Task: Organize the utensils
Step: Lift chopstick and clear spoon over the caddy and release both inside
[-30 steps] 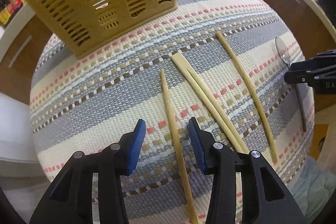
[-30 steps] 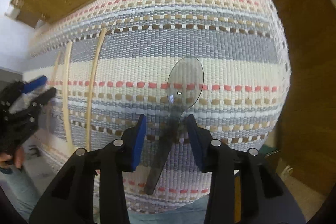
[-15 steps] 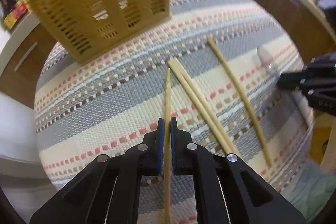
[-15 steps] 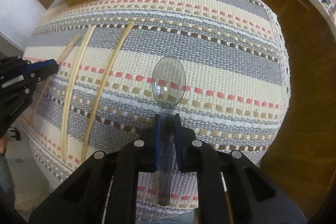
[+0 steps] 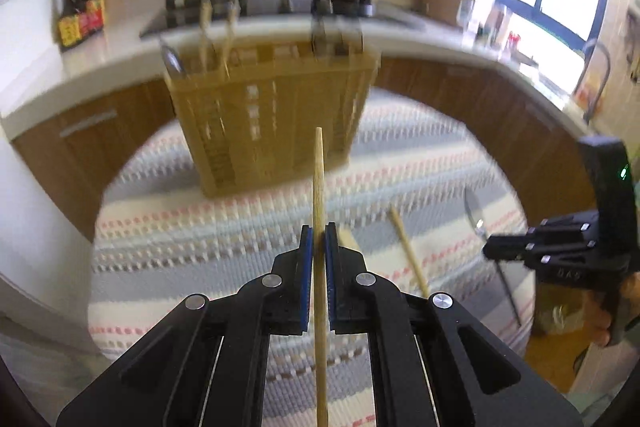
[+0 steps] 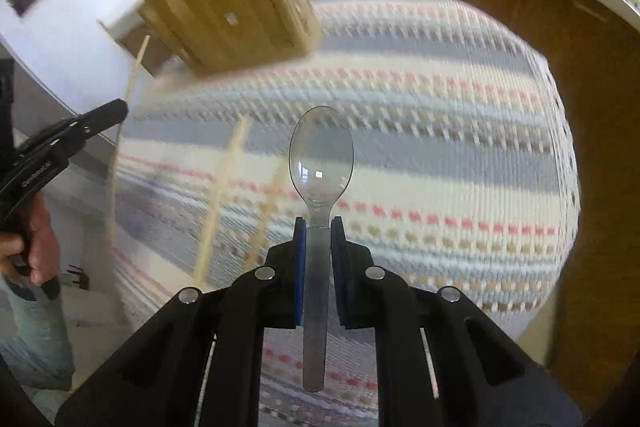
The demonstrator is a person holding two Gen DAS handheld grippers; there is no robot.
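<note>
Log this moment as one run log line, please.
left gripper: shut on chopstick | right gripper: shut on clear spoon | basket: ahead

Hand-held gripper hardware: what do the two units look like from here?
Both look alike: matte black angular plastic fingers with round silver rivets and blue pads on the inner faces, on the left hand-held gripper and the right hand-held gripper. Seen from the side, each body carries small pale lettering, too blurred to read; the right one shows a green indicator light. No cables visible.

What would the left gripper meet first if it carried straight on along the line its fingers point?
Probably the yellow slotted utensil basket: the left gripper and its clamped chopstick aim at its front wall, though depth is uncertain.
</note>
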